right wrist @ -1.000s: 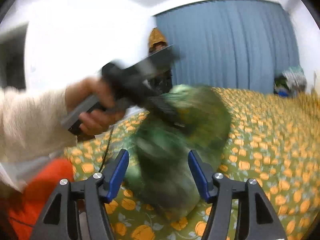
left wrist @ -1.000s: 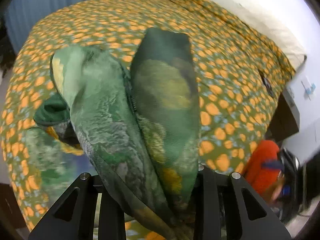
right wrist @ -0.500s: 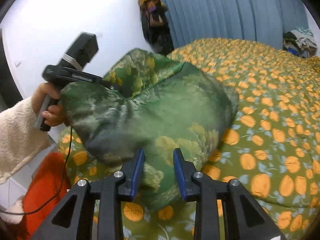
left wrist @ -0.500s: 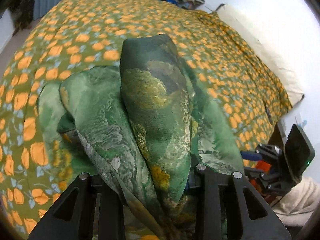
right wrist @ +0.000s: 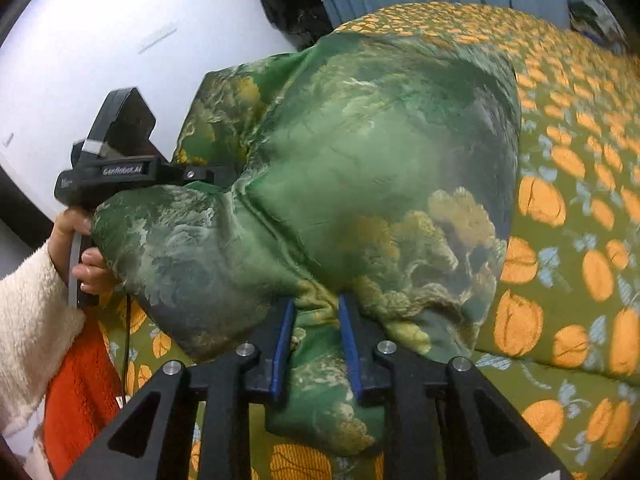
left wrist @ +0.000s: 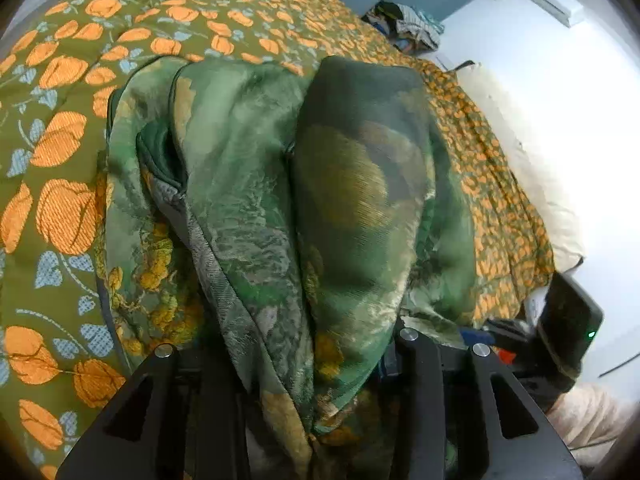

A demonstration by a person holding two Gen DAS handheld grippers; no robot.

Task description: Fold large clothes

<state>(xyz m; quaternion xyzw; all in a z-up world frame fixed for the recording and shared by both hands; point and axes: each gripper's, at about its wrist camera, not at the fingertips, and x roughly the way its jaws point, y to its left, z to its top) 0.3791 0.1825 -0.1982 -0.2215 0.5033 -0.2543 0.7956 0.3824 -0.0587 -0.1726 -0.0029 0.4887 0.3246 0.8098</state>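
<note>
A large green patterned garment (left wrist: 280, 184) hangs bunched over the bed. My left gripper (left wrist: 304, 368) is shut on the green garment; cloth drapes over and hides its fingers. It also shows in the right wrist view (right wrist: 192, 174), held in a hand at the left, gripping one edge. My right gripper (right wrist: 316, 340) is shut on the green garment (right wrist: 360, 152) with its blue pads pinching a lower fold. The cloth is stretched between the two grippers. The right gripper's body shows at the right edge of the left wrist view (left wrist: 568, 332).
The bed has an olive quilt with orange flowers (left wrist: 64, 208), also in the right wrist view (right wrist: 568, 240). A white pillow (left wrist: 532, 168) lies at the far side. A pile of clothes (left wrist: 408, 24) sits beyond the bed. An orange item (right wrist: 80, 380) is below the left hand.
My right gripper closed on the garment's lower fold. Both grippers moved lower and closer to the bed, and the cloth spread out between them.
</note>
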